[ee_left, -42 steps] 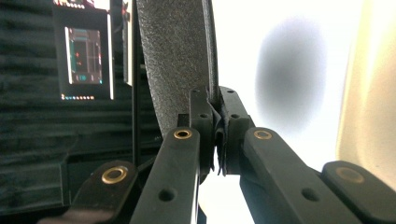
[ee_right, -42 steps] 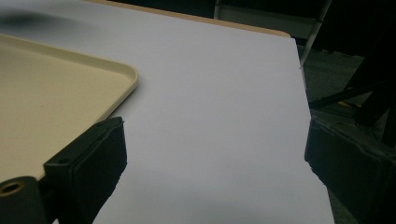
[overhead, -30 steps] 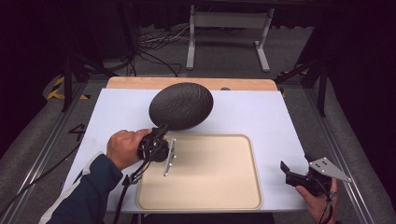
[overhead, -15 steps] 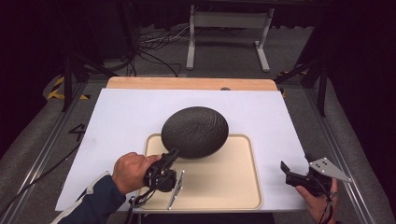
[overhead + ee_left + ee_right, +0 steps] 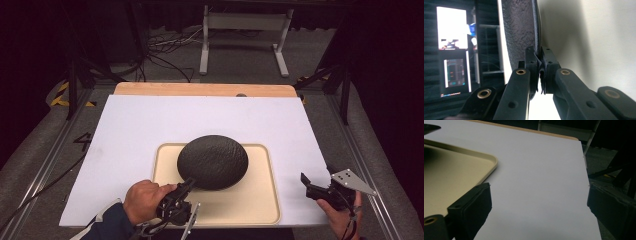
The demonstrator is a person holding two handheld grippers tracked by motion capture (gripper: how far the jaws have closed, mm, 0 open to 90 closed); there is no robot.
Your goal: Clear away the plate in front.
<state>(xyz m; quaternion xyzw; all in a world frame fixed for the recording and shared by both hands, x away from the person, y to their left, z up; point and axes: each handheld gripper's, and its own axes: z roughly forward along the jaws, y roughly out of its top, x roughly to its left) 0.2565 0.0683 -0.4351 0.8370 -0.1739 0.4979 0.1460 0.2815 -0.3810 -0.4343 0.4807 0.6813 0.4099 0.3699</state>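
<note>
Since a second ago, the black plate (image 5: pixel 213 161) has come from the desk's (image 5: pixel 125 125) far side to over the tray (image 5: pixel 250 205), probably resting there; the left gripper's (image 5: pixel 186 186) fingers pinch its near rim. The right gripper (image 5: pixel 306 181) hangs open near the desk's right edge.

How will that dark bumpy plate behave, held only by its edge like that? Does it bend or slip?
Probably stiff: the plate keeps its round shape though the left gripper pinches only its rim. The pebbled surface likely helps the pads hold. Gripped so far off centre, it may sag toward the tray or twist, and could chip if dropped.
</note>
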